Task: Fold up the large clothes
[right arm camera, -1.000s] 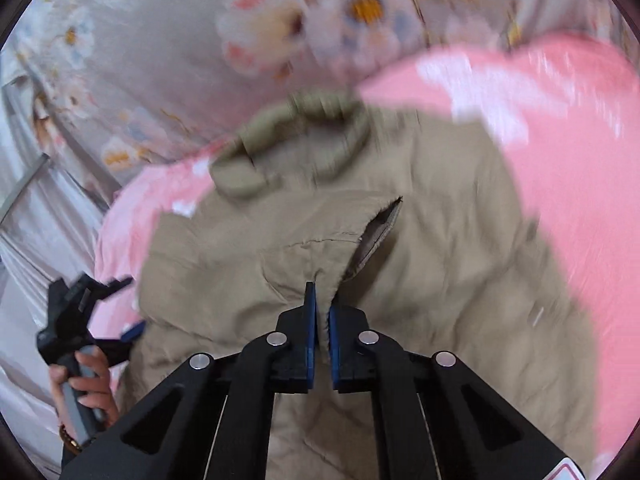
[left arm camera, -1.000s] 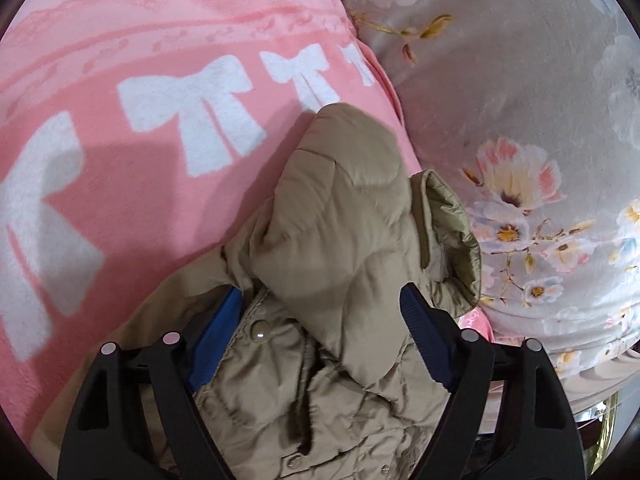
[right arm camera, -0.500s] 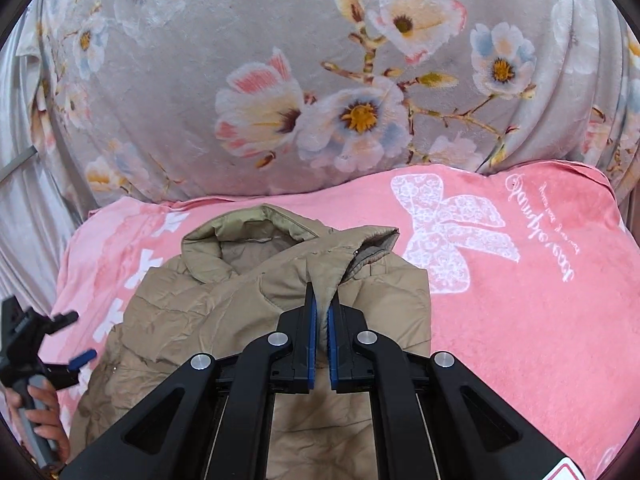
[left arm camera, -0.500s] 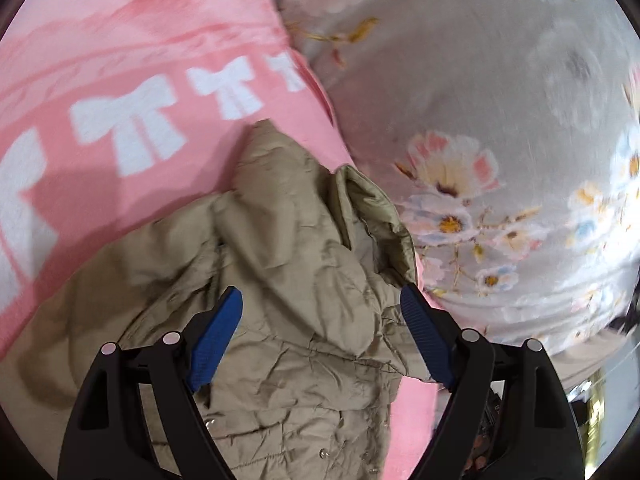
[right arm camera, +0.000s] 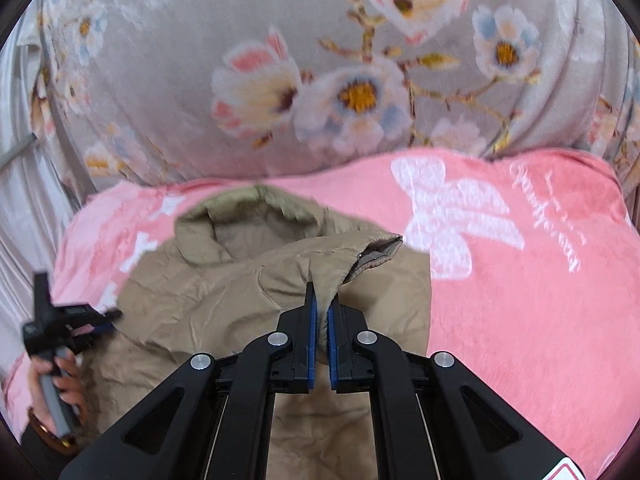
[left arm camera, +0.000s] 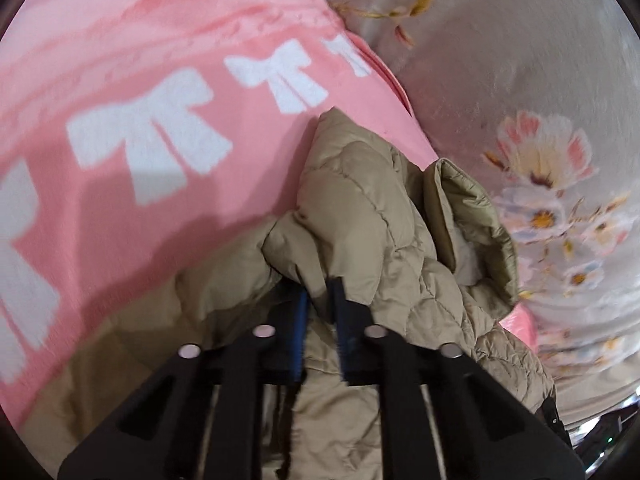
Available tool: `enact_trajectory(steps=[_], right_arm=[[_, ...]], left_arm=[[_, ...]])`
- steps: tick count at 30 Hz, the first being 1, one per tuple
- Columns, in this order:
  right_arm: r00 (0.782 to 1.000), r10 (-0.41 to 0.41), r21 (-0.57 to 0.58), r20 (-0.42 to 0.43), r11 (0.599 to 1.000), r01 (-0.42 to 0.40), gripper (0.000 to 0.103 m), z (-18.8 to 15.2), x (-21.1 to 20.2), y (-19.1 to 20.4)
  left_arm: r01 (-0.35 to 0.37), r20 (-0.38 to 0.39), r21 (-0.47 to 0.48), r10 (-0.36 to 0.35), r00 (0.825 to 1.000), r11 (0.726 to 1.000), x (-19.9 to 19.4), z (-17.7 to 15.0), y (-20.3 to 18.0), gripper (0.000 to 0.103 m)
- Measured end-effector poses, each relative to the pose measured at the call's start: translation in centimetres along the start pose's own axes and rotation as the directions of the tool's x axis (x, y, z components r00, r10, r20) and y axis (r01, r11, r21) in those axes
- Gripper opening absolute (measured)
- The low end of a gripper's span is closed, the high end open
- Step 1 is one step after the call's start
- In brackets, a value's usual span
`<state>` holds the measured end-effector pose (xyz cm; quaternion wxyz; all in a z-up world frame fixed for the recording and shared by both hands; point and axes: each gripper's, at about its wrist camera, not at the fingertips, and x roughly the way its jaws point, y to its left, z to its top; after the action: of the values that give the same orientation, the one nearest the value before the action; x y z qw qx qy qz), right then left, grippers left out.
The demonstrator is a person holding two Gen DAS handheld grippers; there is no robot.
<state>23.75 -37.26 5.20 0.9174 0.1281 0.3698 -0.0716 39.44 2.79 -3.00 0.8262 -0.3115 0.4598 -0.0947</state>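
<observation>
Since half a second ago our left gripper (left arm camera: 320,312) has snapped from wide open to pinched tight on a fold of the tan puffer jacket (left arm camera: 384,248), and the jacket's bulk now sits higher and more central in the left wrist view. Our right gripper (right arm camera: 322,312) stays clamped on a ridge of the same jacket (right arm camera: 224,292), just below the open cuff (right arm camera: 380,250) at centre frame.

The jacket lies crumpled on the pink blanket (right arm camera: 520,320), filling the lower left and middle of the right wrist view, its collar (right arm camera: 244,208) standing open towards the top. White bow prints (left arm camera: 148,136) cross the blanket at upper left of the left wrist view. A grey floral cushion (right arm camera: 320,80) rises behind the blanket across the whole top of the frame.

At lower left of the right wrist view, a hand (right arm camera: 60,384) grips the other tool's handle; that tool's tips are hidden against the jacket edge.
</observation>
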Motion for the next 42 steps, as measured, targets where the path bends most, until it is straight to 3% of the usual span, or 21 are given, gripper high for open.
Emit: enact_trajectory(steps=[3,6,10,14,16,20,22,27,30,32,34,37,42], right_arm=[[0.996,-0.014,0.008,-0.092,1.0,0.015,0.004,-2.7,2.8,-0.3],[0.987,-0.019,0.016,-0.158,1.0,0.022,0.004,-5.0,4.8,-0.4],[0.985,-0.019,0.029,-0.173,0.999,0.025,0.004,-6.9,5.9,-0.5],[0.986,-0.021,0.048,-0.164,0.998,0.029,0.004,-7.8,6.4,-0.5],[0.987,-0.036,0.031,-0.159,0.999,0.041,0.005,-8.2,6.6,-0.2],[0.984,-0.073,-0.012,-0.16,0.997,0.072,0.006,-8.3,6.9,0.4],[0.982,-0.077,-0.02,-0.17,0.997,0.074,0.008,-8.4,6.5,0.5],[0.982,-0.094,-0.027,-0.165,0.996,0.091,0.015,-8.6,2.2,0.2],[0.993,-0.088,0.011,-0.077,0.996,0.089,0.015,-6.2,-0.5,0.3],[0.998,-0.035,0.045,-0.045,0.998,0.037,0.017,-4.3,-0.9,1.2],[0.998,0.027,0.05,-0.049,0.998,-0.025,0.017,-2.9,0.2,2.8],[0.994,0.045,0.029,-0.095,0.999,-0.043,0.017,-2.6,3.5,5.0],[0.986,0.033,0.028,-0.166,0.999,-0.029,0.017,-4.7,8.1,6.6]], left_arm=[[-0.097,0.069,0.089,0.091,0.994,0.991,-1.3,-0.3,-0.5,0.004],[-0.154,0.075,0.129,0.145,0.987,0.98,-1.2,-0.6,0.0,0.003],[-0.201,0.063,0.18,0.192,0.979,0.963,-0.2,-1.3,0.9,0.002],[-0.262,0.103,0.248,0.244,0.964,0.932,0.5,-2.3,0.2,0.002],[-0.316,0.136,0.299,0.287,0.948,0.9,0.9,-3.1,-0.5,0.002],[-0.463,0.239,0.41,0.398,0.886,0.786,1.9,-4.9,-2.5,0.002],[-0.496,0.258,0.443,0.423,0.869,0.747,1.7,-5.5,-3.1,0.003],[-0.424,0.249,0.508,0.343,0.906,0.75,-3.5,-6.6,-4.0,0.004],[-0.384,0.273,0.533,0.276,0.921,0.754,-5.9,-5.8,-7.3,0.005],[-0.334,0.26,0.547,0.224,0.939,0.767,-6.0,-5.1,-10.2,0.013],[-0.312,0.241,0.569,0.209,0.948,0.761,-4.6,-5.0,-13.0,0.028],[-0.294,0.178,0.571,0.234,0.956,0.766,-0.6,-5.3,-15.1,0.028],[-0.332,0.143,0.556,0.306,0.941,0.762,4.6,-7.3,-13.9,0.028]])
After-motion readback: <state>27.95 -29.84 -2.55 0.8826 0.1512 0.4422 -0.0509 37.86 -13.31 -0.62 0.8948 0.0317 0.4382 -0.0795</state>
